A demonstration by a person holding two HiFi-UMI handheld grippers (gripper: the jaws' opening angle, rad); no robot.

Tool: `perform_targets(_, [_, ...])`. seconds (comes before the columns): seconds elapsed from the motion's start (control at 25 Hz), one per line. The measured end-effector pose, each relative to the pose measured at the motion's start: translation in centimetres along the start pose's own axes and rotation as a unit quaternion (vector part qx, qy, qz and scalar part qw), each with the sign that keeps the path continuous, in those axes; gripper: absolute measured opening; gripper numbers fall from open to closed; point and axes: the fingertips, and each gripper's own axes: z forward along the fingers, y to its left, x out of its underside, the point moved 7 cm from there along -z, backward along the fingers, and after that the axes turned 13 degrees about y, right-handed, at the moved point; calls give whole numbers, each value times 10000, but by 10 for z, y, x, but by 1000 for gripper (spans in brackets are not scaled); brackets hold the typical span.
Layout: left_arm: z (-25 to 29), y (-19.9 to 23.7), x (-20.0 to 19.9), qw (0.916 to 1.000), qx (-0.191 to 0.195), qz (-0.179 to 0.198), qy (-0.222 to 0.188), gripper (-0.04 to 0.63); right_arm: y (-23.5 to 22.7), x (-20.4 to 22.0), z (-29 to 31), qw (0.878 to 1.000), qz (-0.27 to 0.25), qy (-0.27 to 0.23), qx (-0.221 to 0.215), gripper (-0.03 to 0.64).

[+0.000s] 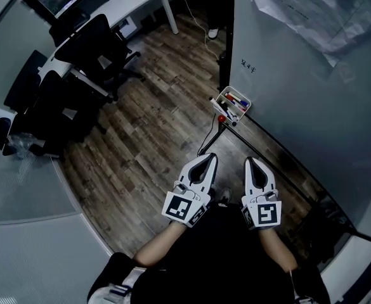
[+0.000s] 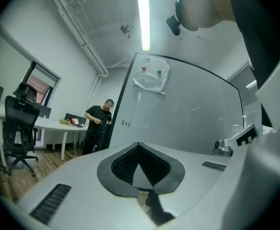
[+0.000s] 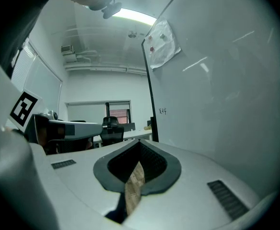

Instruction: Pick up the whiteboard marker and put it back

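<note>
Since both grippers are empty and held close in front of the person's body, the task looks to be at its very start. The left gripper (image 1: pixel 208 159) has its jaws together with nothing between them; in its own view only a sliver of the room shows through the notch behind the tips. The right gripper (image 1: pixel 250 161) is likewise closed on nothing (the brown strip seen through its notch is the wooden floor beyond, not a thing held). Both point level, side by side, along the whiteboard (image 1: pixel 299 75) that stands on the person's right.

The markers (image 1: pixel 231 104) lie in a small tray (image 1: pixel 238 94) at the board's lower edge, near its end, well ahead of the jaw tips and apart from them. Several coloured ones lie together there, and which one is meant cannot be told from here. A small red thing (image 1: pixel 222 118) sits just below the tray, too small to identify.

So nothing is done yet. As I judge it, the whole job is left: closing the distance to the tray, opening one pair of jaws, lifting a marker out, and then setting it back in the tray. Office chairs (image 1: pixel 87 49) stand well off to the left and are not in the way.
</note>
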Motion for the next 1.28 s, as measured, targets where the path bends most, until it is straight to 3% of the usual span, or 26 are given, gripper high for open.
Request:
perform_targets(0.16, [10,12,-5,10000,31,-12,8,8,-4,0,10,9997,-42,239,106,14])
perform_targets(0.48, [26,32,-9,9999,125,1,69,8,-5,-2,33,9998,52,123,159,14])
perform_targets(1.28, [51,66,-3,9988,334,-175,303,8,-7,10,81,9982,197,449,333,14])
